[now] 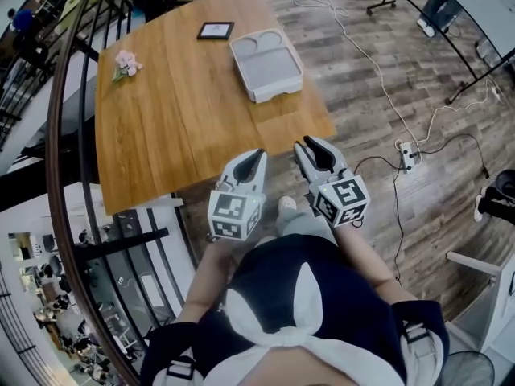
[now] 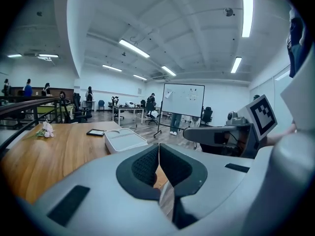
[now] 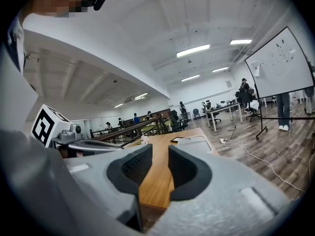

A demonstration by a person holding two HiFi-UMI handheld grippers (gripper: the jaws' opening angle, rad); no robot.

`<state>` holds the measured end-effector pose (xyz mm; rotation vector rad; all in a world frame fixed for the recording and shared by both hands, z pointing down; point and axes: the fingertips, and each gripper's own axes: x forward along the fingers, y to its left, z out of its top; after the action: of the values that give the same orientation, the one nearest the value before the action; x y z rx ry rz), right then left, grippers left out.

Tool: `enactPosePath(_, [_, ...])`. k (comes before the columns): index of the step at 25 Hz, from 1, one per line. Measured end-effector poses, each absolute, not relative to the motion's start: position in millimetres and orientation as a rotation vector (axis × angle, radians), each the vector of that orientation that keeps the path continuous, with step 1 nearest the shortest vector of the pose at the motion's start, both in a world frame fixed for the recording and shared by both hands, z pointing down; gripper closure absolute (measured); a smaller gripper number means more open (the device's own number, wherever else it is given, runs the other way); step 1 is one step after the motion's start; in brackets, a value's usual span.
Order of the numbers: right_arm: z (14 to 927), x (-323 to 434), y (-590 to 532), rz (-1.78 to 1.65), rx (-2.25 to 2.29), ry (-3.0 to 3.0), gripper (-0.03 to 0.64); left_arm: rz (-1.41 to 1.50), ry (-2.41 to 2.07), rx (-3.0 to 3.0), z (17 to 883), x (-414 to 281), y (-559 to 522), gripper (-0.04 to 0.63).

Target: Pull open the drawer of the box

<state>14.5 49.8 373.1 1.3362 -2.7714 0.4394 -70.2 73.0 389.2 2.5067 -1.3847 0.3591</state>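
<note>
Since the flat pale-grey plastic box (image 1: pixel 266 63) sits well across the wooden worktop (image 1: pixel 177 119), I'm hanging back at its near edge — left gripper (image 1: pixel 256 159) pinched together, right gripper (image 1: pixel 313 145) parted and empty, presumably to go for the drawer.

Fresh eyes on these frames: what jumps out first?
First the two marker-cube grippers at the near edge of the wooden table: the left gripper is shut and the right gripper is open and empty. Then the grey box at the table's far right, untouched, with a black slab just beyond it and a pink flower at the far left.
</note>
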Motion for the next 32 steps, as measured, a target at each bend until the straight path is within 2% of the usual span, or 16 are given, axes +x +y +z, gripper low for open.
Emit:
enactPosePath(10, [384.3, 5.9, -33.7, 0.638, 1.253, -2.824, 0.420, 0.326, -1.466, 2.424, 402.6, -86.2, 4.8, 0.574])
enactPosePath(32, [455.3, 2.4, -101.9, 0.959, 1.259, -2.726, 0.411, 0.432, -1.372, 2.381, 444.6, -71.3, -54.1, 0.574])
